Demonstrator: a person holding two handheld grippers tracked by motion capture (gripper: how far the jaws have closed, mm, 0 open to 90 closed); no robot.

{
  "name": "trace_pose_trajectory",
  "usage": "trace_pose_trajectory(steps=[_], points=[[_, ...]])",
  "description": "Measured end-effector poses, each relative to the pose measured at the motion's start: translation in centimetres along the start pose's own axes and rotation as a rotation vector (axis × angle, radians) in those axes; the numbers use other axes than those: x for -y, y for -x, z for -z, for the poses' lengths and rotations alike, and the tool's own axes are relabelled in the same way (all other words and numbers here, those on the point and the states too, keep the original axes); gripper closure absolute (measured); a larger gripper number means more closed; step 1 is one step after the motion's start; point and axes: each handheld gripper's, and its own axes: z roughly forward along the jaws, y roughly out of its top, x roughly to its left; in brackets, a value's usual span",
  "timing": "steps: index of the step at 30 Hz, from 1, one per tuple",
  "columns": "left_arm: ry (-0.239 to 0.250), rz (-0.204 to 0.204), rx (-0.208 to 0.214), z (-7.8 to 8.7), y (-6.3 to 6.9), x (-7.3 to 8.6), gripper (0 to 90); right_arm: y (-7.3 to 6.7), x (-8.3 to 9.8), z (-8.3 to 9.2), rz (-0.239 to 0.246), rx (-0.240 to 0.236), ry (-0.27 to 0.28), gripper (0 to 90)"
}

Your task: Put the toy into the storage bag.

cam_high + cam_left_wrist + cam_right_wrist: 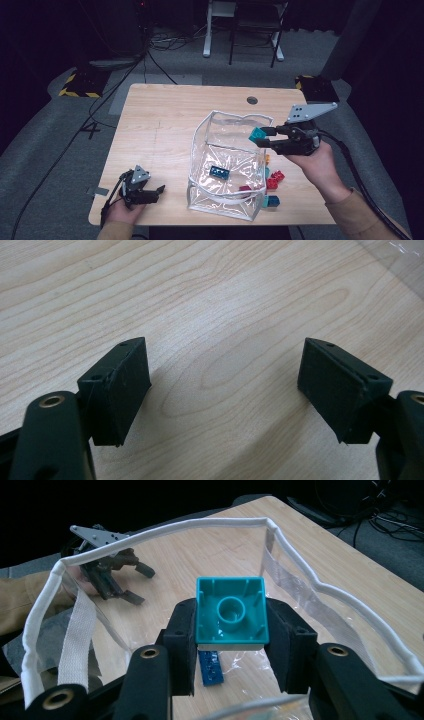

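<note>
Surroundings: dark room, grey floor with cables; a light wooden table [165, 125] carries the work.
Container: a clear plastic bag [227, 165] with white piping stands open-topped at the table's middle, toward the right side.
Work in hand: loose toy bricks are being moved into the clear plastic bag, judging by the layout.
Done: one blue brick [219, 172] already lies on the bag's floor (also visible below the jaws in the right gripper view [210, 667]).
In transit: a teal brick [231, 611] is held over the bag's open mouth, hollow underside facing the camera; in the high view it sits at the bag's right rim [257, 134].
Left to do: release the teal brick inside, then fetch the remaining bricks [272, 182] (red, teal and an orange one) lying just beside the bag's right wall; a red piece near the front corner may be inside or outside, which cannot be settled.
Progress estimate: early, most bricks are outside.
Right gripper [266, 137]: partly closed, pads pressed on two opposite sides of the teal brick, carried above the rim.
Left gripper [156, 192]: jaws wide apart, nothing between them, near the table's front left edge, well apart from the bag; bare wood under it in its own view [225, 375].
</note>
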Motion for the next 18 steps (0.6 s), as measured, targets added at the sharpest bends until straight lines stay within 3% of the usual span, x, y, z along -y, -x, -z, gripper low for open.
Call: trace_pose_trajectory(steps=[18], points=[[0.0,0.0,0.0,0.0,0.0,0.0,21.3,-1.2,-1.4,-4.4,0.018,-0.063,-0.069,59.4]])
